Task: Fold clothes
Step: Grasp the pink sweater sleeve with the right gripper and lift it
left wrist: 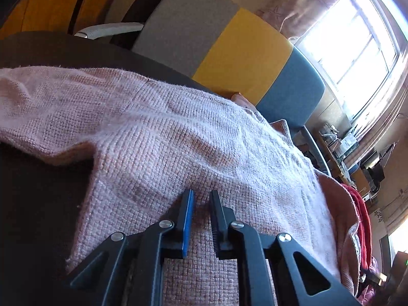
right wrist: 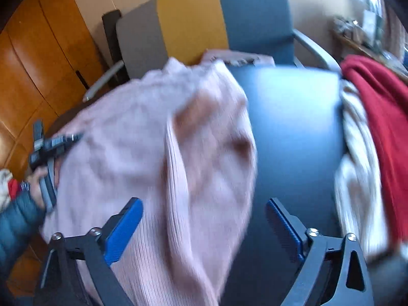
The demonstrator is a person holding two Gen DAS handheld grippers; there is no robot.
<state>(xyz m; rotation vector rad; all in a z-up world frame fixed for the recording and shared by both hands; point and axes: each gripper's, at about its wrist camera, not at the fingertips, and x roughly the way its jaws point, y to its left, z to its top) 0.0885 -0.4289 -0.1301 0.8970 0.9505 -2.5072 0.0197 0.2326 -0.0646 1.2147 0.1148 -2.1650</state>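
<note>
One pink knit (left wrist: 178, 132) lies spread over the dark table (right wrist: 293, 117), two claws working above it.

Counted from the table: one pink knit covers its left half; at its right edge sit one red garment (right wrist: 377, 107) and one cream garment (right wrist: 357, 153); behind it stands one bench (right wrist: 193, 17) backed in three panels, grey, yellow and blue. The left claw (left wrist: 201, 199) is nearly closed, a narrow gap left between its two fingers, tips down on the knit; whether it pinches the fabric I cannot tell. The right claw (right wrist: 204, 219) gapes wide and holds nothing, above the knit's near edge. One hand (right wrist: 38, 186) in a dark sleeve holds the left claw at the knit's left side.
</note>
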